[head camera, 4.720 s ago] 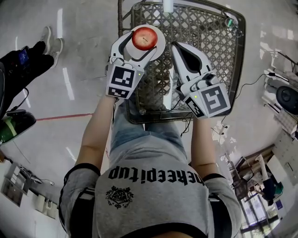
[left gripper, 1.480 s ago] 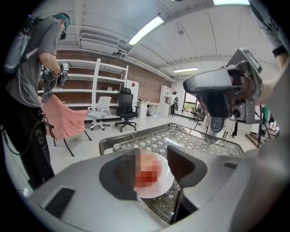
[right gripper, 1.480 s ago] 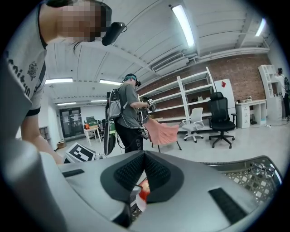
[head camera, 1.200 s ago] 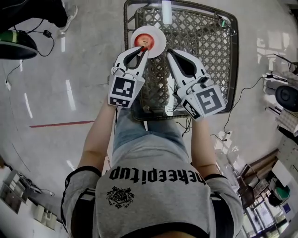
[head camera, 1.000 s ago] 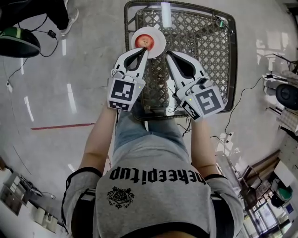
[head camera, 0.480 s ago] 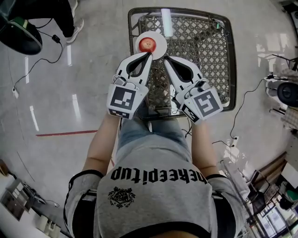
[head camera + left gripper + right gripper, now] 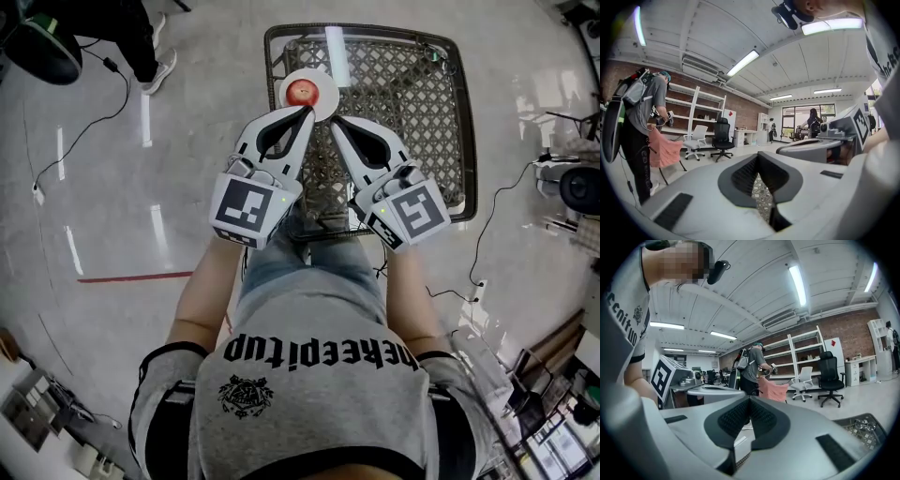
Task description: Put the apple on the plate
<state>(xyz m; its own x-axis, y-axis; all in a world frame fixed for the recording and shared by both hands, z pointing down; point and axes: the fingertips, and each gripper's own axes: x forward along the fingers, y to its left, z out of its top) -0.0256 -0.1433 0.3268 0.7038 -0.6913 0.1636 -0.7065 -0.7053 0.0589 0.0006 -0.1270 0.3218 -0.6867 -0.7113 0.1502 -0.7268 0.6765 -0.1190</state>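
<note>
The red apple [image 7: 302, 91] sits on a small white plate [image 7: 327, 86] at the near left corner of a lattice-top table [image 7: 412, 103]. My left gripper [image 7: 308, 111] hangs just short of the plate, shut and holding nothing. My right gripper [image 7: 335, 122] is beside it, also shut and empty, with its tips close to the left one's. In the left gripper view the jaws [image 7: 758, 154] meet with only the lattice showing below them. The right gripper view shows its jaws [image 7: 750, 398] closed too. Apple and plate are hidden in both gripper views.
A person in black [image 7: 127, 33] stands on the floor at the upper left, with a cable [image 7: 89, 127] trailing nearby. A person with a backpack and a pink cloth [image 7: 644, 122] stands left of the table. Office chairs [image 7: 723, 138] and shelves are beyond.
Earliest, my left gripper held the apple over the plate; it has since let go and shut. Over the last second both grippers lifted and drew back, and the apple stayed on the plate.
</note>
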